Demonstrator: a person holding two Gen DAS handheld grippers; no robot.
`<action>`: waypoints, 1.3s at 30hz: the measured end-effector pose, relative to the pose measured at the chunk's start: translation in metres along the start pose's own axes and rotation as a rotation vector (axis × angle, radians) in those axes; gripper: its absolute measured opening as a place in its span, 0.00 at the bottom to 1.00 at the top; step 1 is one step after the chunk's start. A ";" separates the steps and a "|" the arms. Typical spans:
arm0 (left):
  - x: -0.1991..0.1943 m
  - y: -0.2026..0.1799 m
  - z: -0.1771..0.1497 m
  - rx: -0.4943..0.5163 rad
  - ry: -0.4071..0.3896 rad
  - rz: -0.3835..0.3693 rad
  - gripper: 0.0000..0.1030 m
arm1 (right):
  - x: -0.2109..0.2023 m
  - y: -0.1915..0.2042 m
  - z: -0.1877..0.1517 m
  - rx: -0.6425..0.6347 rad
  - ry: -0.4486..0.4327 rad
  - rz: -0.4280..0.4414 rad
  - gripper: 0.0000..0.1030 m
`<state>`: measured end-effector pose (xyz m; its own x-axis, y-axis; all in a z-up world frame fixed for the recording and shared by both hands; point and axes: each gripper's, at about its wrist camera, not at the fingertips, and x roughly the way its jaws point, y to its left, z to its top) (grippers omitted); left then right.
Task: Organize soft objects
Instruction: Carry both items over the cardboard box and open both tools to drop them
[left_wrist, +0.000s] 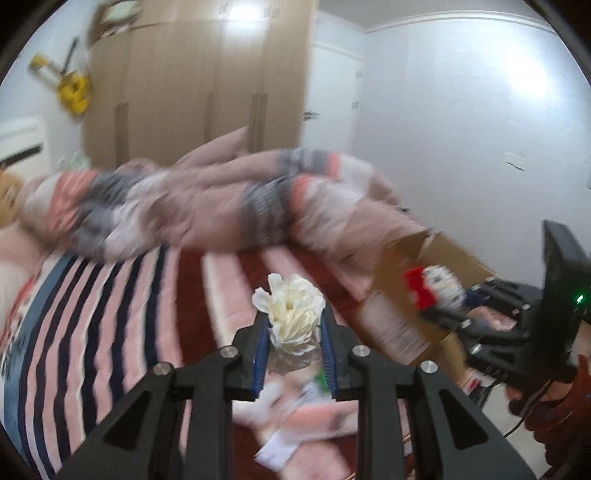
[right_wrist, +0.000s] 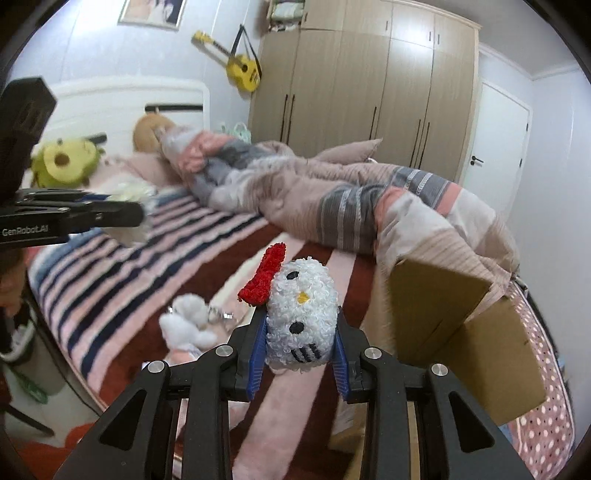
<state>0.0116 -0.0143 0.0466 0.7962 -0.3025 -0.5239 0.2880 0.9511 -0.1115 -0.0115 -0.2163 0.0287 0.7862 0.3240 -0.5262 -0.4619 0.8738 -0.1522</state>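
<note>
The quilt (left_wrist: 207, 206) and box (left_wrist: 410, 295) are motion-blurred in the left view — the box label unreadable, the box interior hidden.

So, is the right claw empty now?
No, the right claw is shut on a white cat plush with a red bow.

Bright indoor light, glare on wardrobe (left_wrist: 207, 74), left view motion-blurred, right sharper, fisheye-bent edges
</note>
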 end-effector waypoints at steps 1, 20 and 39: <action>0.003 -0.012 0.011 0.014 -0.004 -0.022 0.22 | -0.004 -0.011 0.003 0.012 -0.005 0.007 0.26; 0.185 -0.181 0.089 0.198 0.374 -0.273 0.26 | 0.025 -0.145 -0.036 0.126 0.247 -0.061 0.28; 0.081 -0.106 0.095 0.201 0.075 -0.111 0.99 | -0.021 -0.102 -0.016 0.093 0.033 0.106 0.61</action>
<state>0.0961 -0.1459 0.0958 0.7139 -0.3919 -0.5803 0.4777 0.8785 -0.0056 0.0129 -0.3182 0.0415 0.7206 0.4056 -0.5624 -0.5004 0.8657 -0.0168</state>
